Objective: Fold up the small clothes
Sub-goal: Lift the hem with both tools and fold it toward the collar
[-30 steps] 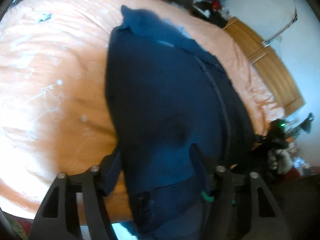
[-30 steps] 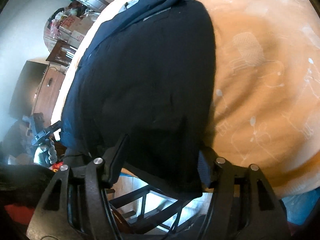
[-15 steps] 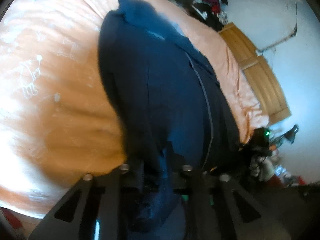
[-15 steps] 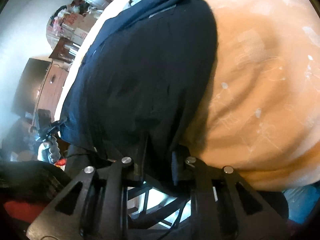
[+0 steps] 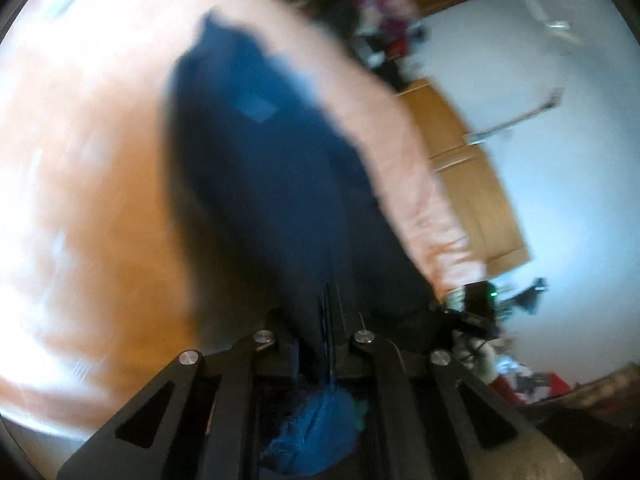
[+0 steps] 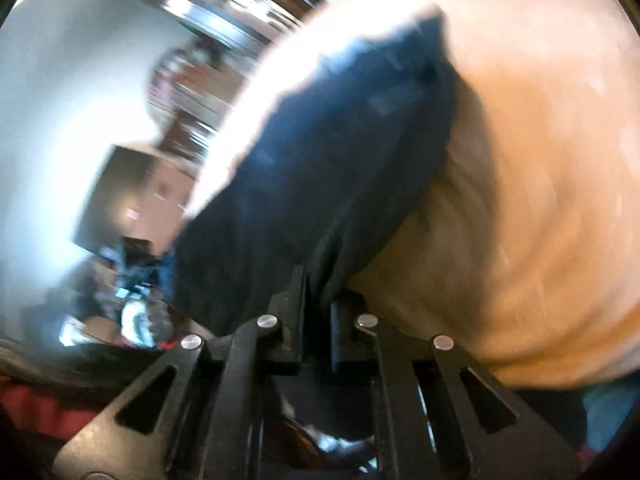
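The dark blue garment (image 5: 280,184) lies stretched along the orange bed cover (image 5: 92,200), with its near edge lifted and gathered toward you. Your left tool (image 5: 320,340) is clamped on that near edge; bunched blue cloth shows between and behind its fingers. Your right tool (image 6: 318,320) is likewise closed narrow on a pinched fold of the same garment (image 6: 340,152), which rises from the cover (image 6: 520,200) in taut creases toward the grip. Both views are blurred.

Only the left view shows the wooden cabinet (image 5: 472,184) beyond the bed and the pile of mixed clothes (image 5: 384,20) at the far end. Only the right view shows a dark box-like object (image 6: 128,196) and cluttered shelves (image 6: 224,40) against the pale wall; their contents cannot be told.
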Action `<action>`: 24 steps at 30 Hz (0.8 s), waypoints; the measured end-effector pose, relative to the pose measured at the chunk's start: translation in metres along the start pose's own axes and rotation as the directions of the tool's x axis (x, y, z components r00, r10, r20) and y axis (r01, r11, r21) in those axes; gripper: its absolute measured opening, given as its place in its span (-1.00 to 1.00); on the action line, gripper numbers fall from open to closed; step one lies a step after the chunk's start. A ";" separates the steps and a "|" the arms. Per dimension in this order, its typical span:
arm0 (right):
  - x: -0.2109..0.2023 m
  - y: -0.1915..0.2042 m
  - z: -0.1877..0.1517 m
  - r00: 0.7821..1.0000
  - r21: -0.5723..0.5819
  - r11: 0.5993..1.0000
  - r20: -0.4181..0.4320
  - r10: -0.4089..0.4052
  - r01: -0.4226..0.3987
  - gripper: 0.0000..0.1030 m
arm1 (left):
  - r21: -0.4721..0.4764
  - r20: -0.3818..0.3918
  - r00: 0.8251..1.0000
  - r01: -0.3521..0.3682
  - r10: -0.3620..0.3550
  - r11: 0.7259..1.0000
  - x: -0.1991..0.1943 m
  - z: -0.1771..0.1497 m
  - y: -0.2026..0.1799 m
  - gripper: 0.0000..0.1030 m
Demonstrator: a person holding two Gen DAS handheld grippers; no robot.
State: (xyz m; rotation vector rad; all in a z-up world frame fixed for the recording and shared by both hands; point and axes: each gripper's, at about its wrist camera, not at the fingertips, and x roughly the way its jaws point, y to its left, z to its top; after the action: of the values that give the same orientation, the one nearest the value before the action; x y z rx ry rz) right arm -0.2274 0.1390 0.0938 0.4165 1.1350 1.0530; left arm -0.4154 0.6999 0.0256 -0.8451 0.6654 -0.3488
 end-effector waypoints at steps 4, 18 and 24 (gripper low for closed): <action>-0.014 0.022 0.061 0.991 -0.026 0.994 0.085 0.104 -0.102 -0.84 | 0.050 0.125 0.985 0.114 -0.120 0.992 -0.011 0.064 -0.033 -0.88; 0.115 -0.097 0.280 0.980 0.060 0.980 0.041 -0.194 0.191 -0.14 | -0.118 0.061 0.949 -0.300 0.309 0.947 0.145 0.269 0.112 -0.61; 0.140 -0.128 0.267 0.964 0.050 0.963 0.015 -0.267 0.266 0.30 | -0.231 0.014 0.939 -0.331 0.344 0.915 0.182 0.273 0.151 -0.26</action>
State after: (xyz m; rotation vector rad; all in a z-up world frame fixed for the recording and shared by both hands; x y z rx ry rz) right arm 0.0735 0.2536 0.0348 0.3014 1.1621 0.7851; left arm -0.0942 0.8536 -0.0338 -0.9325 0.7953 0.0657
